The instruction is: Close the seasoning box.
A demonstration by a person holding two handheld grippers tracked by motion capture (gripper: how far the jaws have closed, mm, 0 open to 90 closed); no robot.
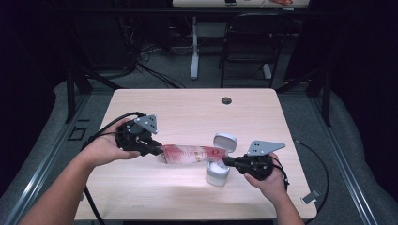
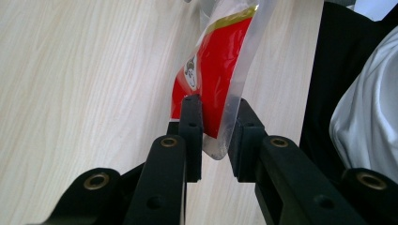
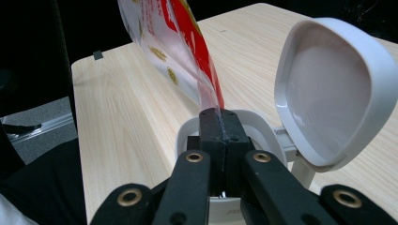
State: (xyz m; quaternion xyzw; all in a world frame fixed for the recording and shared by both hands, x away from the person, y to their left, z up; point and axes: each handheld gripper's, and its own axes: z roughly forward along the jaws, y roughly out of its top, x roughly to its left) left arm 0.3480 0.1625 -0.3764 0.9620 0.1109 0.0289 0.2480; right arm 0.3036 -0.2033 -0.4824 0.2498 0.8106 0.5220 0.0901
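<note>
A red and clear plastic packet (image 1: 187,153) hangs stretched just above the wooden table (image 1: 187,112), one end in each gripper. My left gripper (image 1: 159,151) is shut on its left end; in the left gripper view the packet (image 2: 213,61) sits between the black jaws of my left gripper (image 2: 216,108). My right gripper (image 1: 226,161) is shut on the other end. In the right gripper view my right gripper (image 3: 218,112) pinches the packet's (image 3: 178,42) thin edge right above a small white bin (image 3: 185,131). The bin (image 1: 217,176) stands with its hinged lid (image 1: 224,140) (image 3: 328,89) flipped up.
A round cable hole (image 1: 226,100) lies near the table's far edge. Beyond it stand a black chair (image 1: 251,42) and another desk's white leg (image 1: 194,47). Cables run over the floor, and a small flat object (image 1: 310,197) lies at the right. The person's dark clothing (image 2: 328,70) is close by.
</note>
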